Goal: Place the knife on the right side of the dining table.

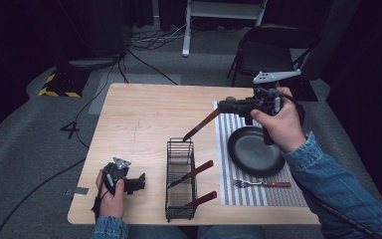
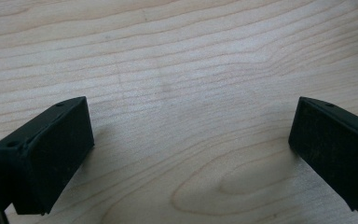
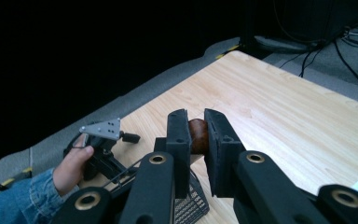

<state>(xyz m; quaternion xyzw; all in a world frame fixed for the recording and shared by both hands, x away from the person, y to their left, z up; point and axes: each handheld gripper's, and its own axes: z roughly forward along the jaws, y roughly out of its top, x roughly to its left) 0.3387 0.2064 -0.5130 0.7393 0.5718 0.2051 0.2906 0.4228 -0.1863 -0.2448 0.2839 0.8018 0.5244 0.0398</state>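
Note:
My right gripper (image 1: 225, 105) is raised over the table's right half, shut on the brown wooden handle of a knife (image 1: 201, 124). The dark blade slants down and left, with its tip at the far end of the black wire basket (image 1: 168, 179). In the right gripper view the pads (image 3: 179, 135) clamp the knife handle (image 3: 199, 135). My left gripper (image 1: 140, 183) rests low at the table's near left, left of the basket. Its jaws stand wide apart over bare wood (image 2: 191, 140), holding nothing.
Two more wooden-handled utensils (image 1: 194, 173) lean out of the basket's right side. A striped placemat (image 1: 229, 194) on the right carries a black pan (image 1: 256, 149) and a fork (image 1: 261, 183). A folding chair (image 1: 273, 50) stands behind the table.

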